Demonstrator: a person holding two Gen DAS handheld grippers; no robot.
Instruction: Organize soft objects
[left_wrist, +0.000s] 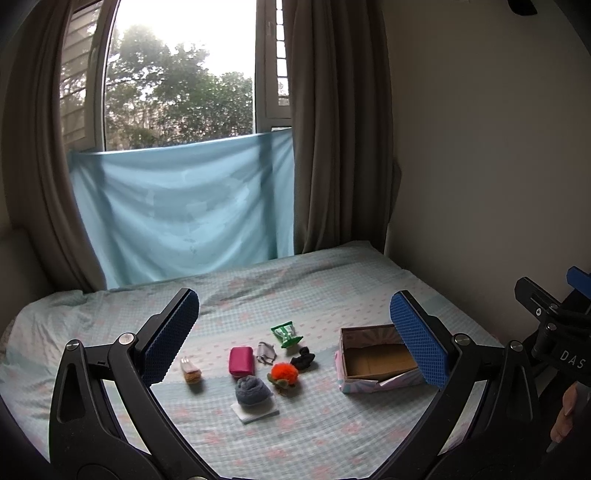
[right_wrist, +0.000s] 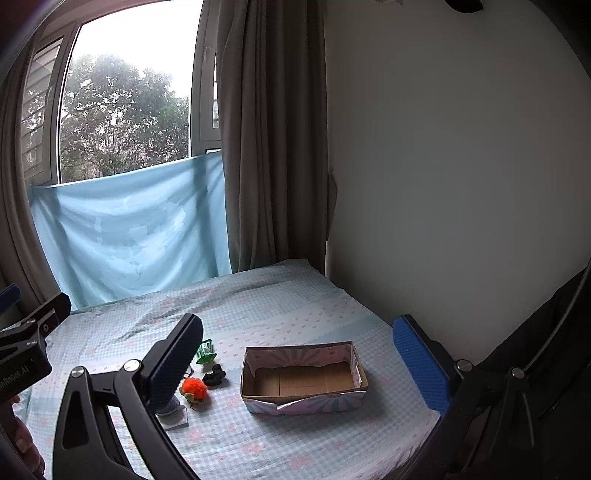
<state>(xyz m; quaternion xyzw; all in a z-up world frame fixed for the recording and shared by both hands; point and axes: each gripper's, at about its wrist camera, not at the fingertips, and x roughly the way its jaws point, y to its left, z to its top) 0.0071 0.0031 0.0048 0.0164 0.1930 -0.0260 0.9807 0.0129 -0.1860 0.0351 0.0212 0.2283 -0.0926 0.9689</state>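
So far nothing is packed: my left gripper (left_wrist: 291, 334) and right gripper (right_wrist: 299, 354) hover spread and empty, the box (right_wrist: 303, 400) bare, seven soft objects (left_wrist: 251, 391) loose on the bed (left_wrist: 332, 435).

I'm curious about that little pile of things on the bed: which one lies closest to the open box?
The small black bundle. It lies on the box's side of the group, just past the orange fluffy toy; the pink pouch and the rest lie farther left.

The left tong finger (right_wrist: 173, 363) hides part of the grey roll (right_wrist: 170, 406).
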